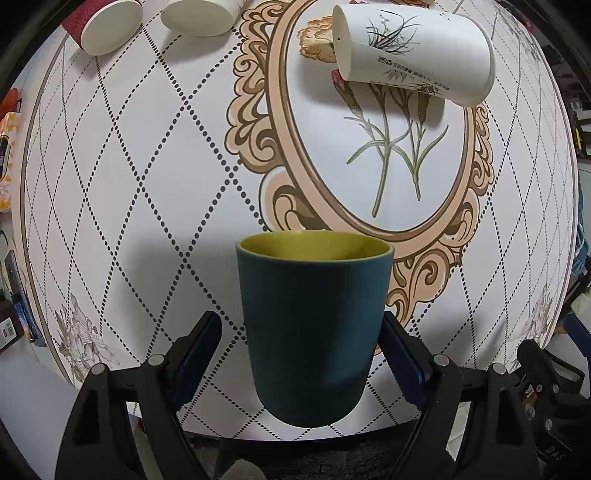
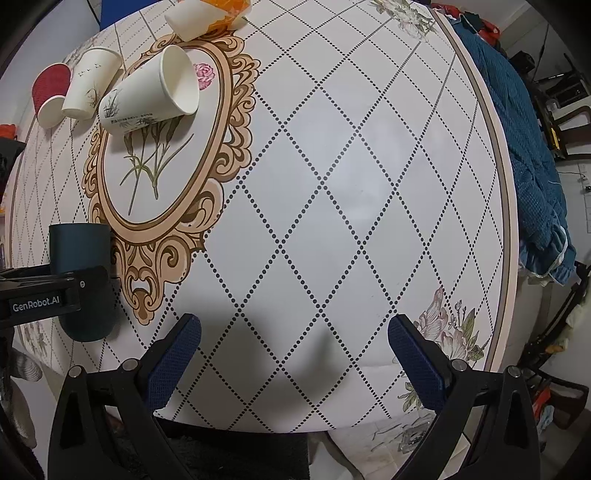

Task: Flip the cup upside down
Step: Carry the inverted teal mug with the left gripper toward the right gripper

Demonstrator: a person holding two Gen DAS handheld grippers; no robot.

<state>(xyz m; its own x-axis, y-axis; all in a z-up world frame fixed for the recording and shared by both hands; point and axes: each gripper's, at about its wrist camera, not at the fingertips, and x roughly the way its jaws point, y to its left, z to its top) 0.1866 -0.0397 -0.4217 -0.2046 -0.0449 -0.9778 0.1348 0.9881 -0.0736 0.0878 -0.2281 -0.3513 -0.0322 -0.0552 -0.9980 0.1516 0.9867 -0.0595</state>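
Left fingers (image 1: 218, 332) sit spread on either side of the dark teal cup (image 1: 312, 328), with a gap on the left side, so not clamped yet. The cup stands upright near the tabletop (image 1: 147, 184) edge, yellow inside showing. Behind it a white paper cup (image 1: 413, 53) with grass print lies on its side, plus a red cup (image 1: 101, 22) and another white cup (image 1: 201, 14) tipped over further back.

Right view: right gripper (image 2: 293, 332) fingers wide apart, holding nothing, over bare tabletop. The teal cup sits far left with the left gripper (image 2: 48, 291) around it. Blue blanket (image 2: 517, 129) hangs past the table's right edge.
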